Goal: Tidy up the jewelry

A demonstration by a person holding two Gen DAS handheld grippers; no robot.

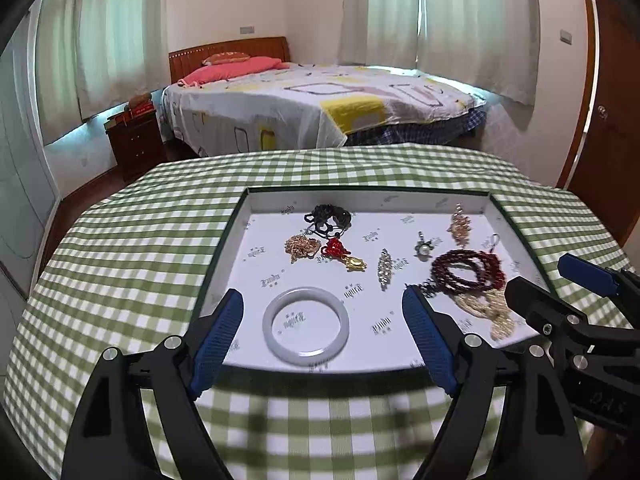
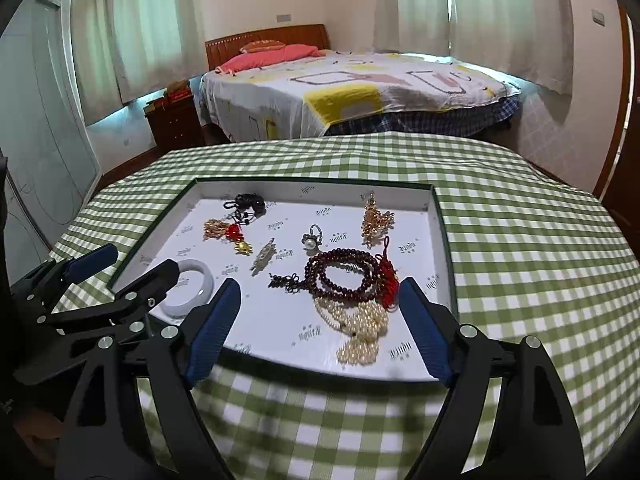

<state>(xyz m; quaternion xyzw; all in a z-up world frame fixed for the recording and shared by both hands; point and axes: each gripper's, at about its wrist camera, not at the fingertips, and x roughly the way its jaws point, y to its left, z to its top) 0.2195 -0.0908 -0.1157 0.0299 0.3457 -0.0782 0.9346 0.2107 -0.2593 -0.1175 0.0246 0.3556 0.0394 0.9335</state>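
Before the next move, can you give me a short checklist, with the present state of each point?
1. Left gripper open and holds nothing: ok.
2. Right gripper open and holds nothing: ok.
3. White jade-like round bangle flat inside the shallow white tray: ok.
4. Dark red bead string free of the cream pearl strand: not ok, it overlaps.
5. Tray fully on the green checked tablecloth: ok.
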